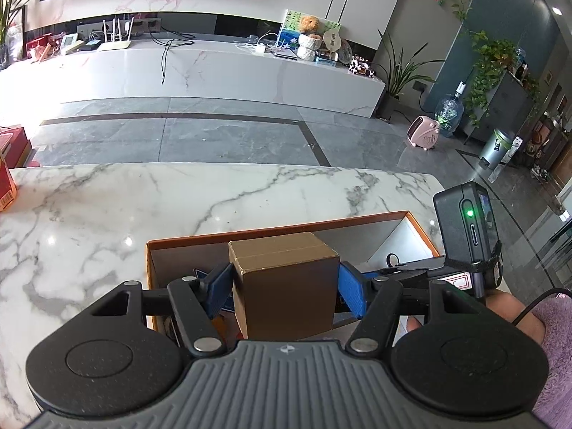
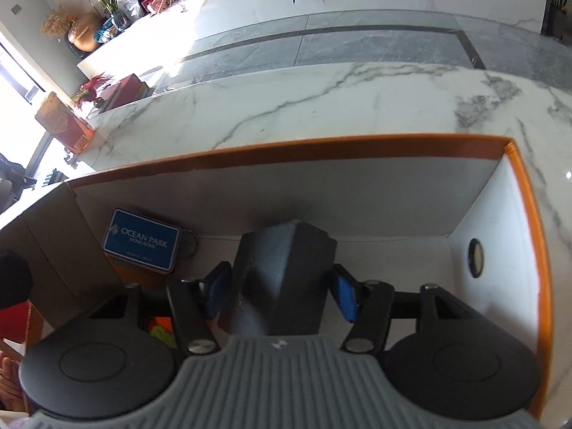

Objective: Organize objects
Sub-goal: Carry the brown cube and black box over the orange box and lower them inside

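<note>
My left gripper [image 1: 286,291] is shut on a brown cardboard box [image 1: 284,279], with a blue pad pressing on each side. It holds the carton over the left part of an orange-rimmed storage box [image 1: 286,228] with white inner walls. In the right wrist view, my right gripper [image 2: 280,295] stands open inside that storage box [image 2: 321,148]. A dark grey angular block [image 2: 282,271] rests on the floor between its fingers. The right pad stands slightly off the block. The cardboard box [image 2: 60,236] shows at the left.
A blue Ocean Park key tag [image 2: 143,239] lies in the storage box near its back wall. A round hole [image 2: 475,257] marks the right wall. The storage box sits on a white marble table [image 1: 178,200]; red cartons [image 2: 64,125] stand at its left edge.
</note>
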Motion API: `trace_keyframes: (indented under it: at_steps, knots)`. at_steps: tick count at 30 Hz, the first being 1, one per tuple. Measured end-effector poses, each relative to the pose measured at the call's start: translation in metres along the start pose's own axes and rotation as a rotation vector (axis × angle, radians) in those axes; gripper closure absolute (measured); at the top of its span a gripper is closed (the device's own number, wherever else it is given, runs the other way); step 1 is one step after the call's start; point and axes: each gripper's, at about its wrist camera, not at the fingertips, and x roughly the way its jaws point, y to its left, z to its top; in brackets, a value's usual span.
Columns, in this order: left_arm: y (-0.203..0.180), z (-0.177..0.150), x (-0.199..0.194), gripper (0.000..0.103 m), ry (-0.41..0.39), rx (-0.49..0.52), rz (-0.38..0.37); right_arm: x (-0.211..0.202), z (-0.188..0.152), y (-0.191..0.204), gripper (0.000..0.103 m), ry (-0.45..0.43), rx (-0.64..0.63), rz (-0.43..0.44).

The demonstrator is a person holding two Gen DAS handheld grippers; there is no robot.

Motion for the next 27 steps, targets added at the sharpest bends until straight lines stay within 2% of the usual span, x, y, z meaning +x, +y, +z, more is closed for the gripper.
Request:
trace_keyframes:
  at_steps: [3,7,10,14,16,21,27]
  knots:
    - [0.0,-0.001,0.0,0.029,0.001,0.0,0.001,-0.003,-0.002,-0.001,0.037,0.008,-0.035,-0.051]
    - [0.002,-0.001,-0.001,0.029,0.0,-0.014,0.001,0.001,-0.007,-0.008,0.039,0.045,-0.015,-0.064]
    - [0.004,0.0,-0.002,0.029,-0.001,-0.02,0.005,0.004,-0.008,-0.015,0.046,0.044,0.04,-0.028]
    - [0.007,0.0,-0.002,0.029,-0.002,-0.022,0.003,0.007,-0.003,-0.014,0.062,0.044,0.106,0.02]
    - [0.009,-0.001,-0.001,0.029,0.0,-0.026,0.004,0.011,-0.002,-0.01,0.064,0.05,0.137,0.047]
    - [0.014,-0.003,0.001,0.029,0.007,-0.029,0.005,0.015,-0.004,0.007,0.064,0.011,0.133,0.037]
    - [0.017,-0.003,0.003,0.029,0.014,-0.042,0.002,0.021,0.0,0.001,0.065,0.021,0.185,0.08]
